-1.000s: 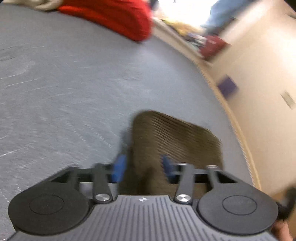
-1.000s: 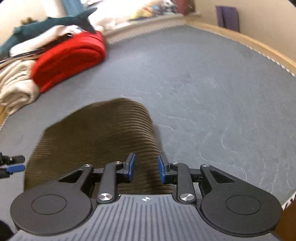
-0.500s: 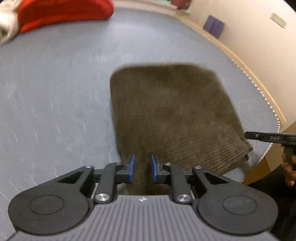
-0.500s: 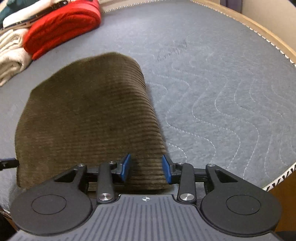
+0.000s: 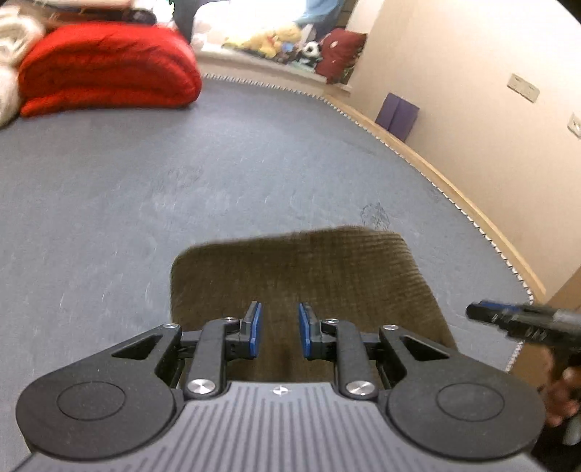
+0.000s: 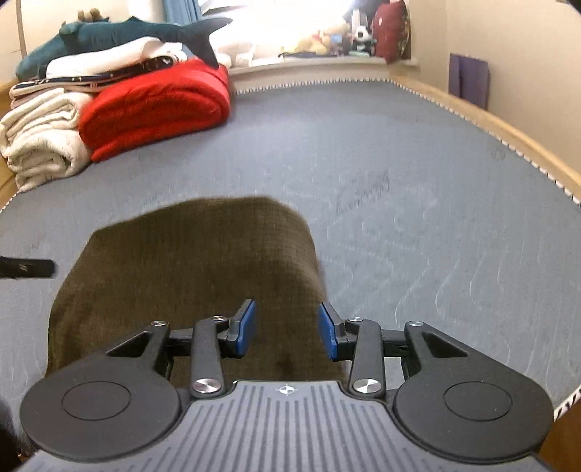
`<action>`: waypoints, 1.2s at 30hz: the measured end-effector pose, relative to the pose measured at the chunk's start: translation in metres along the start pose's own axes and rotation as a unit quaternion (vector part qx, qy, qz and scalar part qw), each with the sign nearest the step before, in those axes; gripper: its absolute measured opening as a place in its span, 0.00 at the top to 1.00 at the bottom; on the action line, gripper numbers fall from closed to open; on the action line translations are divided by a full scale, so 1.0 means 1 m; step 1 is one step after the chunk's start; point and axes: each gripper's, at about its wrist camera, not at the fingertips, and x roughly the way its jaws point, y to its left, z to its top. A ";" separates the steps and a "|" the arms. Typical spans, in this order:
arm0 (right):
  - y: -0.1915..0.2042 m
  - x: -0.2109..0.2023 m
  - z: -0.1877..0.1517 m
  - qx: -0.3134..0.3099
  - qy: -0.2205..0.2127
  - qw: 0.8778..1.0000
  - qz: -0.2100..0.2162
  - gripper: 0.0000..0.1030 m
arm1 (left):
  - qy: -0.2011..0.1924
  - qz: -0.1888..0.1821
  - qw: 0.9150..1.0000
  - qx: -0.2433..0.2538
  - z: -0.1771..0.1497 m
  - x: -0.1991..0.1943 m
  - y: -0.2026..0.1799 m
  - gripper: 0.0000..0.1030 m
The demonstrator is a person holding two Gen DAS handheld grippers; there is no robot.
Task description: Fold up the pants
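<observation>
The brown corduroy pants lie folded into a flat rectangle on the grey mattress, close to its near edge. My left gripper hovers over the near left part of the pants, its blue pads a small gap apart with no cloth pinched. My right gripper is open wider above the right edge of the pants, also holding nothing. The right gripper's fingers show at the right of the left wrist view, held by a hand. A left fingertip pokes in from the left of the right wrist view.
A folded red blanket, cream towels and a dark shark plush are stacked at the far left of the mattress. The wooden bed frame runs along the right, with a beige wall behind it.
A second ago the left jaws straddled a raised fold of the pants; now the pants lie flat and the left gripper has drawn back and levelled. The right jaws have spread wider.
</observation>
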 end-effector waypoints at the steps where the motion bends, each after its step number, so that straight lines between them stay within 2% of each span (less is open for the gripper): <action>1: 0.001 0.001 0.006 0.001 -0.004 1.000 0.000 0.62 | -0.012 0.006 1.000 0.014 0.002 0.008 -0.002 0.78; 5: 0.010 0.018 0.037 -0.011 -0.034 0.999 -0.003 0.63 | -0.054 0.031 0.997 0.042 0.009 0.030 -0.002 0.78; 8: 0.015 0.046 0.052 -0.009 -0.044 0.999 -0.014 0.63 | -0.079 0.044 0.994 0.066 -0.001 0.042 0.003 0.78; 11: 0.020 0.091 0.052 -0.022 -0.025 0.999 -0.042 0.65 | -0.035 0.070 0.995 0.053 -0.009 0.063 0.013 0.81; 13: 0.024 0.123 0.046 -0.045 -0.008 0.996 -0.082 0.64 | -0.009 0.075 0.996 0.050 -0.013 0.076 0.018 0.81; 14: 0.025 0.137 0.043 -0.056 0.004 0.993 -0.100 0.63 | -0.009 0.076 0.996 0.054 -0.014 0.079 0.019 0.81; 18: 0.022 0.175 0.046 -0.046 0.035 0.990 -0.127 0.63 | -0.010 0.078 0.996 0.050 -0.014 0.090 0.024 0.81; 19: 0.020 0.182 0.048 -0.039 0.045 0.990 -0.125 0.66 | -0.009 0.077 0.996 0.045 -0.014 0.094 0.027 0.81; 22: 0.014 0.193 0.053 -0.024 0.066 0.991 -0.116 0.65 | -0.007 0.069 0.997 0.020 -0.013 0.101 0.037 0.81; 26: 0.013 0.190 0.059 -0.034 0.082 0.990 -0.106 0.65 | -0.011 0.067 0.998 0.015 -0.014 0.093 0.038 0.80; 27: 0.014 0.181 0.063 -0.030 0.080 0.991 -0.104 0.65 | -0.013 0.072 0.997 0.017 -0.014 0.087 0.036 0.78; 28: 0.016 0.170 0.068 -0.026 0.074 0.991 -0.104 0.61 | -0.014 0.080 0.996 0.023 -0.014 0.080 0.032 0.76; 30: 0.019 0.136 0.074 -0.019 0.054 0.993 -0.104 0.60 | -0.022 0.089 0.995 0.038 -0.013 0.061 0.022 0.67; 33: 0.024 0.081 0.067 0.005 0.017 0.997 -0.074 0.46 | -0.032 0.074 0.996 0.042 -0.013 0.030 0.009 0.67; 35: 0.030 0.058 0.049 0.000 0.031 0.997 -0.068 0.41 | -0.005 0.094 0.995 0.046 -0.019 0.024 0.001 0.67; 36: 0.032 0.055 0.036 -0.004 0.058 0.996 -0.075 0.41 | 0.036 0.095 0.994 0.048 -0.027 0.028 -0.002 0.67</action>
